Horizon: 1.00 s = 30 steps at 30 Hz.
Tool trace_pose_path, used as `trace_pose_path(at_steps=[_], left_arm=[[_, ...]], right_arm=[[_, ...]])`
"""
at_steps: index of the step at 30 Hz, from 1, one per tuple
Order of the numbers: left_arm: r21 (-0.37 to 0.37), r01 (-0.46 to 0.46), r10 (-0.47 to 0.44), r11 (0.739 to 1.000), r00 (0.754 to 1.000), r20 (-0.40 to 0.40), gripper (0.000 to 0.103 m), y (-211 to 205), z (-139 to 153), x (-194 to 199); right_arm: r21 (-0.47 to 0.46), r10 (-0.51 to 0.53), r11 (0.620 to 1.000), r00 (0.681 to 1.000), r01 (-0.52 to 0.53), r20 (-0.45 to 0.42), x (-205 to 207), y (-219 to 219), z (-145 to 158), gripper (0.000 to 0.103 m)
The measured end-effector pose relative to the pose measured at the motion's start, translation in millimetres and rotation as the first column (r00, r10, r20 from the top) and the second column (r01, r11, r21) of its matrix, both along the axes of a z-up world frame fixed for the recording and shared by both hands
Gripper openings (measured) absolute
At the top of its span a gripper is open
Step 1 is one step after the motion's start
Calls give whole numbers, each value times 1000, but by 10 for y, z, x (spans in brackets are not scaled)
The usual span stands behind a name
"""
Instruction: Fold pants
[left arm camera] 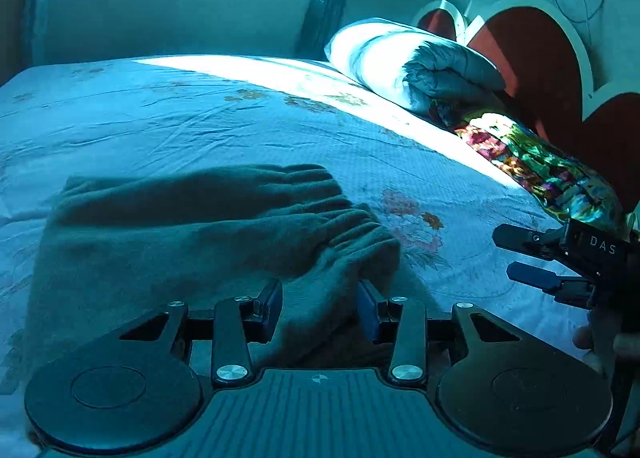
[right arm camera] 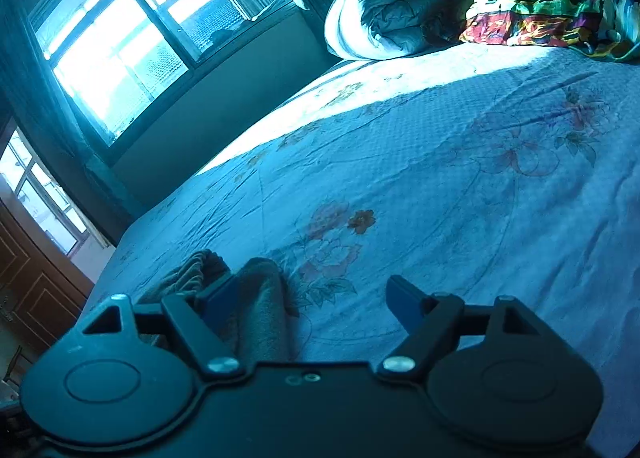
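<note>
Dark grey pants [left arm camera: 192,234] lie folded on the floral bedsheet [left arm camera: 200,109], the gathered waistband toward the right. My left gripper [left arm camera: 320,306] is open, its blue pads on either side of a raised fold of the pants at the near edge. My right gripper [left arm camera: 516,258] shows at the right edge of the left wrist view, open and empty above the sheet. In the right wrist view the right gripper [right arm camera: 316,302] is open, with a corner of the pants [right arm camera: 256,306] beside its left finger and bare bedsheet [right arm camera: 440,177] between the fingers.
A rolled white quilt [left arm camera: 404,61] and a colourful pillow [left arm camera: 536,165] lie at the head of the bed before a red heart-shaped headboard [left arm camera: 536,65]. A window [right arm camera: 132,33] and a wooden door [right arm camera: 28,274] are beyond the bed.
</note>
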<state>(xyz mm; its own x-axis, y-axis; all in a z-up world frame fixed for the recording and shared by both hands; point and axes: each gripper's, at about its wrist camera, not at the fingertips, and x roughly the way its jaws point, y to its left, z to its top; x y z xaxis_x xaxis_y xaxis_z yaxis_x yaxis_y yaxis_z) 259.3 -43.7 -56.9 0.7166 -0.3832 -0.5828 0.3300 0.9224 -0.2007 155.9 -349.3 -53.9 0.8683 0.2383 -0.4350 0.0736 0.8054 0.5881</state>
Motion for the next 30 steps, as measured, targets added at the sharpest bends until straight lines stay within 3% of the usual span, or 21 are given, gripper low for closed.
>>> trace_pose_path(at_steps=[4,6,9,11,15,16,17,18,22,24,25,26,28,30], left_arm=[[47,-166,167,985,986,-19,42,799,-28,-168],[66,-230,233,971,971,-47,42,1137,-117,-234],[53,-252,255,966,964,-76,42,1434,-233,-380],[44,-247,250,968,964,-89,42,1502,-294,-461],[46,-182,187,982,972,-142,42,1453,-445,-476],[41,-179,184,983,973,-141,42,1435,-471,-465],[67,-189,197,980,970,-139,42,1412,-504,-438],[97,-213,225,972,964,-141,42,1410,-550,-394],[41,-235,239,971,962,-129,44,1454,-552,-357],[39,-223,227,974,966,-123,49,1417,-563,-364],[42,-218,221,975,968,-119,51,1399,-571,-362],[47,-218,222,975,968,-116,52,1385,-578,-357],[50,-224,228,973,967,-116,52,1378,-589,-346],[29,-238,240,971,965,-107,52,1404,-564,-374]], right_arm=[[107,181,978,983,-180,-3,195,374,0,65],[144,204,970,977,-194,-55,319,558,-46,65],[252,233,948,962,-193,-140,494,704,-202,65],[263,212,952,958,-158,-192,578,783,-273,67],[230,184,964,961,-135,-208,699,910,-273,70],[207,189,968,957,-143,-221,731,942,-269,46],[196,192,969,954,-148,-231,755,965,-267,33],[192,194,970,955,-152,-225,754,971,-243,30],[114,179,978,983,-175,-27,425,907,218,28],[86,134,987,991,-134,11,249,809,256,28],[92,107,990,994,-104,-21,240,735,133,28],[133,94,988,989,-79,-116,318,636,-94,28],[254,148,964,954,-80,-261,475,480,-546,30],[251,160,962,963,-103,-218,422,440,-442,31]])
